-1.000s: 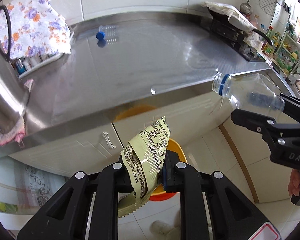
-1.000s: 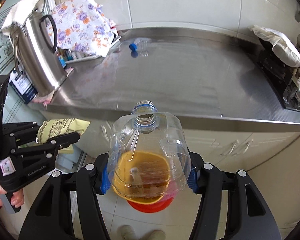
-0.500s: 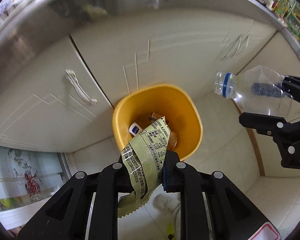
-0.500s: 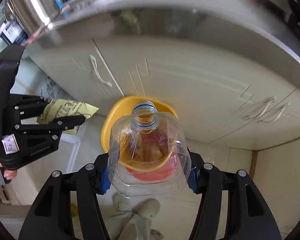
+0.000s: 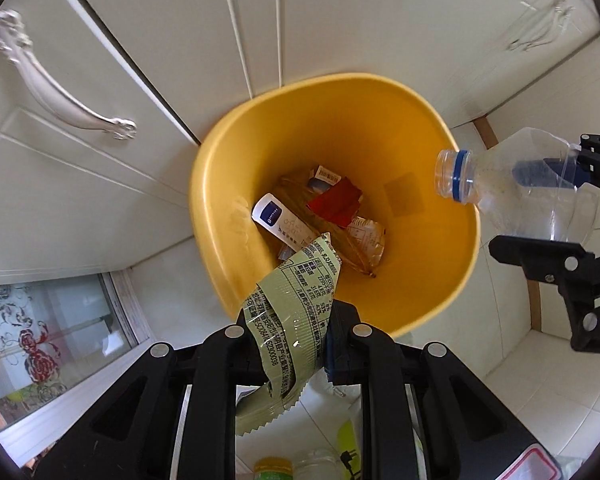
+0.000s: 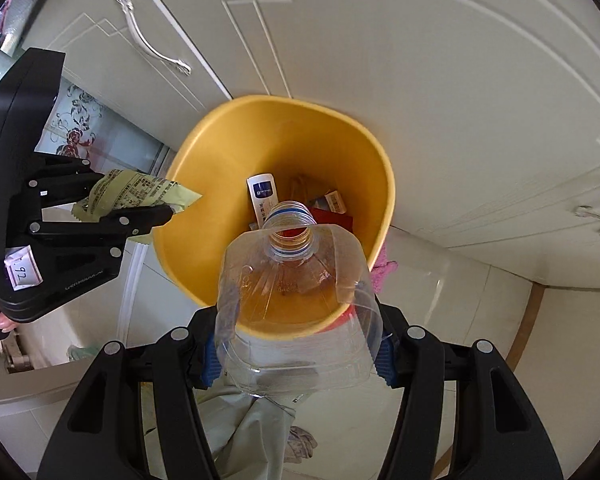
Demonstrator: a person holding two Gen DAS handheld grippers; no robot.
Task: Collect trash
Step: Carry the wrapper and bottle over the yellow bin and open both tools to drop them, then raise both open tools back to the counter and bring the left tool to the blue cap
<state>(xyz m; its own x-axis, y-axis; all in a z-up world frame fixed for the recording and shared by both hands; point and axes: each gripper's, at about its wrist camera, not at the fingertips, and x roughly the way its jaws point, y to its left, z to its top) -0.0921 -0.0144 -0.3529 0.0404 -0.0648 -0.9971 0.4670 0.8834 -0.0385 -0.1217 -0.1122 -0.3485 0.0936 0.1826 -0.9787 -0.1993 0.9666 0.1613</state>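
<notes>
The left gripper (image 5: 296, 344) is pinching one green wrapper (image 5: 296, 312) between its fingers, the wrapper's top corner leaning over the near rim of the one yellow bin (image 5: 440, 120). The right gripper (image 6: 296, 356) is clamping one clear plastic bottle (image 6: 296, 300) by its sides – the uncapped neck is pointing down into the bin's mouth. Inside the bin, several scraps are lying at the bottom, among them a white tube (image 5: 280, 220) and a red packet (image 5: 336, 202). Two cabinet doors are standing behind.

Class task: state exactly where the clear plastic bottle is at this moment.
The clear plastic bottle is clamped in the right gripper, neck forward over the yellow bin's near rim; in the left wrist view it is at the right.
</notes>
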